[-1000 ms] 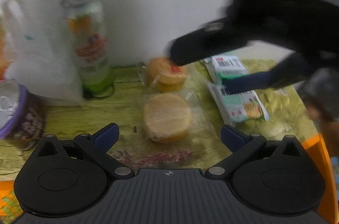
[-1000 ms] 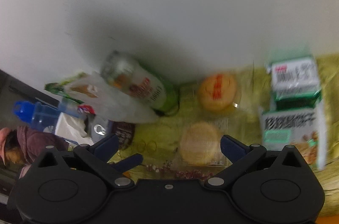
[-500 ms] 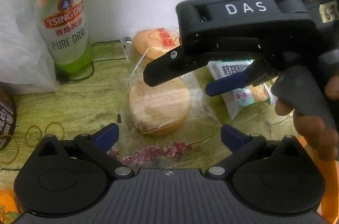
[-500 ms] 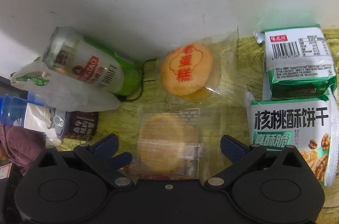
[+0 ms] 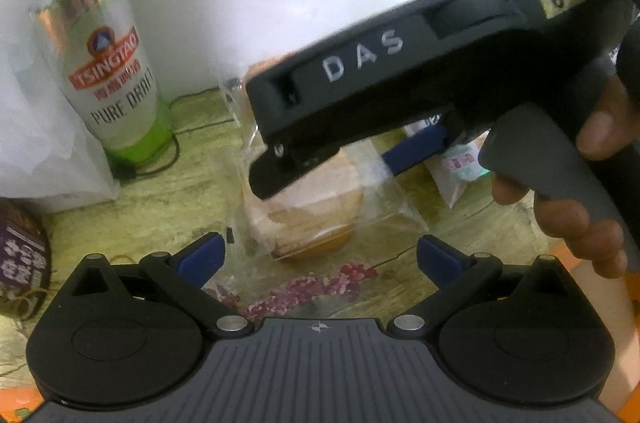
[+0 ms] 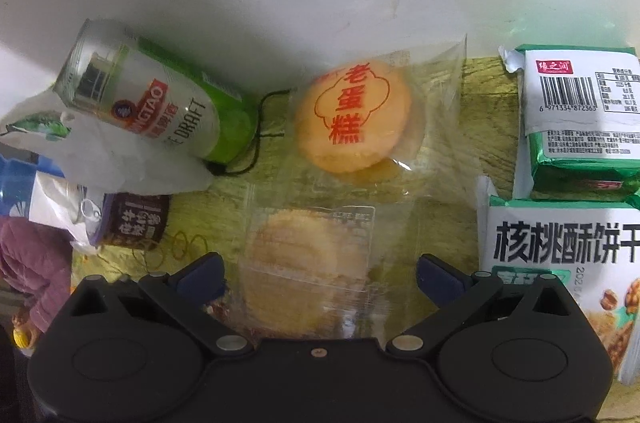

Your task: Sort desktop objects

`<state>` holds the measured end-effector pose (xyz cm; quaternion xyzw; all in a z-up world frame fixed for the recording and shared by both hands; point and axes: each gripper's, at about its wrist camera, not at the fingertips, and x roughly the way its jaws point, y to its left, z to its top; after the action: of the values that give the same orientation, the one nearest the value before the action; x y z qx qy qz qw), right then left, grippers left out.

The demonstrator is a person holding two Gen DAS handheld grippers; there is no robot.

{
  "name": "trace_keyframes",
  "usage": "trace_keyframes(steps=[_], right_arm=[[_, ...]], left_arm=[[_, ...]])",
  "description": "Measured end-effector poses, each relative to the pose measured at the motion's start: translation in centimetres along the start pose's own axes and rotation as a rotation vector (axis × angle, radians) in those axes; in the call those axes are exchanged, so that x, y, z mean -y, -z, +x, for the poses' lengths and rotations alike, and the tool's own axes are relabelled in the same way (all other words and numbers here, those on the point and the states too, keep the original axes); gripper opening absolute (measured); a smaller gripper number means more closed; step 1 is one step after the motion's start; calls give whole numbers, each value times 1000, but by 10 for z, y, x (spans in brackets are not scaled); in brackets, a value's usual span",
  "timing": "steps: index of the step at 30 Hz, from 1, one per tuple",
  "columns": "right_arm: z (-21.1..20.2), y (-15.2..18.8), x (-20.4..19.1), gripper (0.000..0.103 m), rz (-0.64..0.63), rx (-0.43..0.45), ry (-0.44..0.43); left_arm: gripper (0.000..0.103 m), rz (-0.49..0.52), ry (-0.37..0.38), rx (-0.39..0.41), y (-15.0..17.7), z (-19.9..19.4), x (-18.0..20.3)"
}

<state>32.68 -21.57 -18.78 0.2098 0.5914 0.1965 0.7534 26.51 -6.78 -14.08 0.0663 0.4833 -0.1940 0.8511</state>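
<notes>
Since the pale round cake in its clear plastic wrapper (image 6: pixel 308 263) lies flat on the yellow-green bench (image 6: pixel 472 127) straight ahead of the right gripper (image 6: pixel 318 277), between its parted, empty fingers, that hand is nearer. Seen from the left gripper (image 5: pixel 320 255), also spread and empty, the right one hangs over the cake. Beyond sits an orange cake with red characters (image 6: pixel 354 115); green biscuit packets (image 6: pixel 560 247) crowd the right, a tall green-and-silver beer can (image 6: pixel 160 99) the left.
</notes>
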Motion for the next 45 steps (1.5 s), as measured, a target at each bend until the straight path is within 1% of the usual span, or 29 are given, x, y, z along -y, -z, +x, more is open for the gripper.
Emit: trace_keyframes(steps=[3, 6, 8, 12, 15, 17, 23, 27, 29, 30, 33, 38, 41, 45], right_arm=[[0, 1, 0, 103, 15, -21, -2], [3, 1, 0, 103, 6, -25, -13], [5, 0, 0, 103, -4, -22, -28], [2, -1, 4, 103, 2, -22, -111], [-4, -1, 12, 103, 50, -13, -195], [-7, -1, 16, 103, 79, -7, -229], [-18, 1, 22, 103, 145, 30, -282], [-30, 2, 21, 103, 152, 59, -307], [-38, 3, 19, 103, 155, 84, -323], [-42, 4, 19, 103, 156, 97, -336], [-51, 4, 16, 103, 159, 124, -368], [-59, 6, 16, 103, 169, 143, -396], [-61, 9, 17, 103, 192, 147, -458], [-59, 11, 14, 103, 218, 150, -515]], left_arm=[[103, 19, 26, -7, 0, 1, 5], [103, 25, 14, -37, 2, 8, 6], [103, 22, 15, -37, 3, 9, 6], [103, 10, 28, -43, 6, 9, 2], [103, -3, 55, -52, 7, 8, -2], [103, -12, 75, -57, 8, 8, -4], [103, -3, 103, -70, 13, 7, -1], [103, -11, 139, -75, 14, 4, 1], [103, -35, 175, -62, 16, 2, -1], [103, -56, 206, -56, 16, 1, -3], [103, -79, 241, -16, 24, -3, 5], [103, -73, 247, 1, 16, 2, 11], [103, -74, 253, 5, 10, 7, 8], [103, -72, 259, 8, 5, 19, -1]])
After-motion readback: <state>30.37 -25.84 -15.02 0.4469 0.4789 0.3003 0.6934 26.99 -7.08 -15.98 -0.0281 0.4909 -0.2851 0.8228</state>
